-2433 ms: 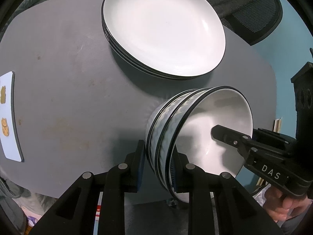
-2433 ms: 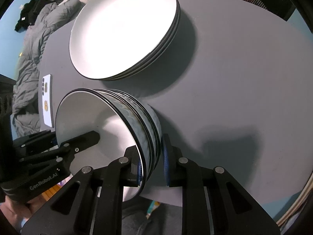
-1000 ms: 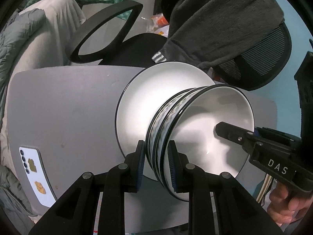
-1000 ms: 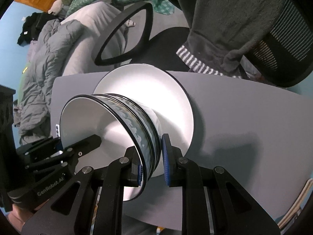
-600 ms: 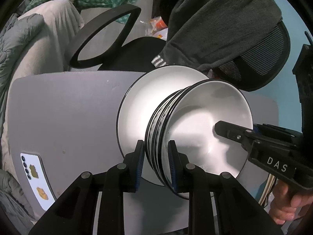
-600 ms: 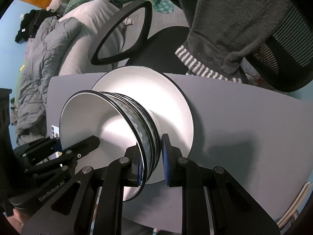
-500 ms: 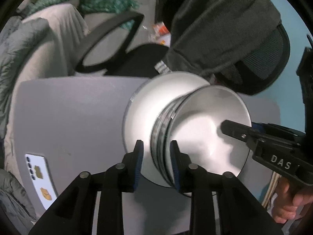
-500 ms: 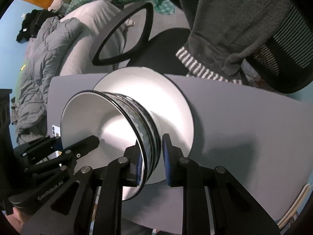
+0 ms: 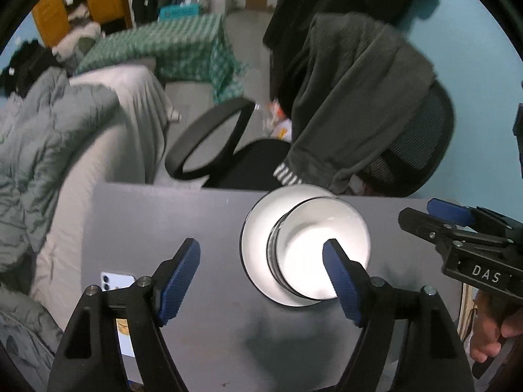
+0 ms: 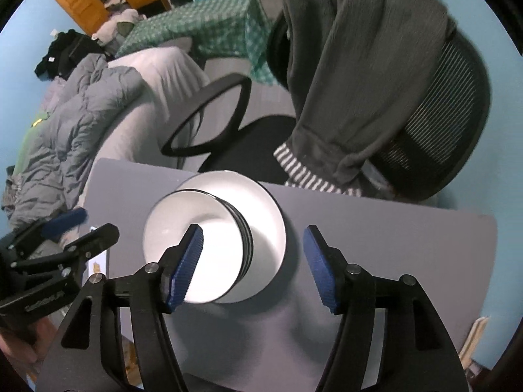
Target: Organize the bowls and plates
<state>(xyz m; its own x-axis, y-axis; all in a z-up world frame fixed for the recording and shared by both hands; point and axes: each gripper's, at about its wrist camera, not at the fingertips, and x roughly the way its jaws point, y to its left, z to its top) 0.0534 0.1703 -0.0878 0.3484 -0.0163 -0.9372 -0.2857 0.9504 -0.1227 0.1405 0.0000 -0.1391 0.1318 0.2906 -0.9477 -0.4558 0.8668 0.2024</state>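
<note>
A stack of white, black-rimmed bowls [image 9: 304, 248] [image 10: 222, 245] stands upright on a stack of white plates [image 9: 255, 238] [image 10: 268, 225] on the grey table [image 9: 163, 222]. My left gripper [image 9: 261, 261] hangs above the table, its jaws opening wide; the blue pads touch nothing. My right gripper [image 10: 253, 245] is also raised with its jaws opening, and the bowls lie well below them, untouched. Each gripper shows in the other's view, the right gripper [image 9: 421, 212] beyond the bowls and the left gripper [image 10: 94, 222] at the left edge.
A phone [image 9: 116, 282] [image 10: 98, 261] lies near the table's left edge. Behind the table stands a black office chair [image 9: 255, 163] with a grey sweater [image 9: 353, 98] draped over it. A bed with grey bedding [image 9: 65, 137] is at the left.
Both grippers set the tilted bowl stack down on the plates, let go of its rim, opened wide and rose. The bowls now stand upright on the plates, smaller in view.
</note>
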